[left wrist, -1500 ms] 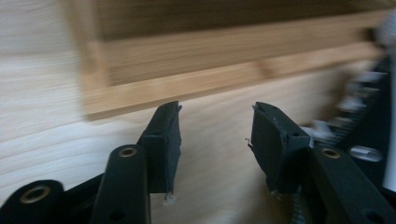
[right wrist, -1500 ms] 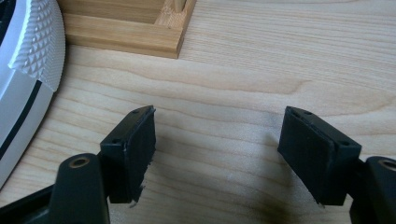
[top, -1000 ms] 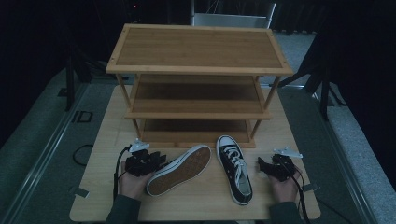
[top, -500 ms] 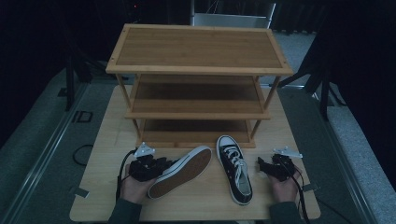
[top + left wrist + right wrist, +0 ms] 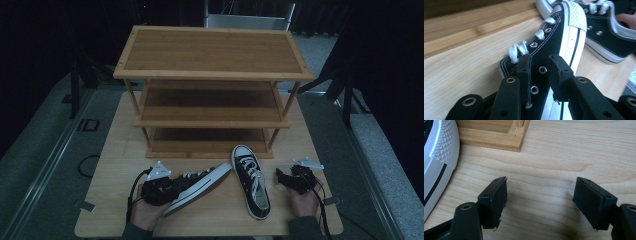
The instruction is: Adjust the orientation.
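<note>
A black canvas sneaker with a white sole lies on its side at the front left of the wooden table. My left gripper is shut on its canvas upper by the eyelets, as the left gripper view shows the sneaker pinched in the left gripper. A second sneaker stands upright beside it, toe toward the rack. To its right my right gripper rests near the table, open and empty. The right gripper hangs over bare wood, with the upright sneaker's toe cap at its left.
A three-tier bamboo shoe rack stands at the back of the table, its shelves bare. Its bottom frame corner lies just ahead of the right gripper. Dark floor and stands surround the table.
The left gripper has shifted slightly toward the table's near edge while holding the sneaker on its side. The right gripper and the upright sneaker have stayed put.
</note>
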Demonstrator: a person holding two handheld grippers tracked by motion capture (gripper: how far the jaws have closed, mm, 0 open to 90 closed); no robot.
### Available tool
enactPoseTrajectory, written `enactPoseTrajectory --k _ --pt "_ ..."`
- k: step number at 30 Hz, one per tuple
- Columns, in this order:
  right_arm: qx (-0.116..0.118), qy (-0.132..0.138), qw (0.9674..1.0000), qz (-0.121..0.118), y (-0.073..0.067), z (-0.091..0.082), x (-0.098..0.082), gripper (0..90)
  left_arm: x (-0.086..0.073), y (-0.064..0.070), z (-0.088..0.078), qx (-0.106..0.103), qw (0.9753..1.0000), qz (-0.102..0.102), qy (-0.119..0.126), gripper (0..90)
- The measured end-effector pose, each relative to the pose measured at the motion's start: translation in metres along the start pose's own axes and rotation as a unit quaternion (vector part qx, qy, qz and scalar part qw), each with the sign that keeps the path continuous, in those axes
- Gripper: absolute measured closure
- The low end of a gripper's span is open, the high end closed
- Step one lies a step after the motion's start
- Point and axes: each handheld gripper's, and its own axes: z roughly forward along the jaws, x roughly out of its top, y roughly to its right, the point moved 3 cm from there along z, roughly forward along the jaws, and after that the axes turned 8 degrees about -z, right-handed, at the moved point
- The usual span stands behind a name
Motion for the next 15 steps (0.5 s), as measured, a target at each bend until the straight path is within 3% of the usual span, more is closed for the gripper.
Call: enactPoseTrajectory --k 10,15 --pt "0.0 0.0 1.0 0.0 0.0 0.0 0.0 27.0 -0.003 0.018 -0.003 -0.039 0.9987 0.032 -0.012 70.1" --pt "0.0 0.0 1.0 0.0 0.0 0.0 0.0 27.0 -0.001 0.023 -0.005 -0.044 0.998 0.045 -0.006 68.0"
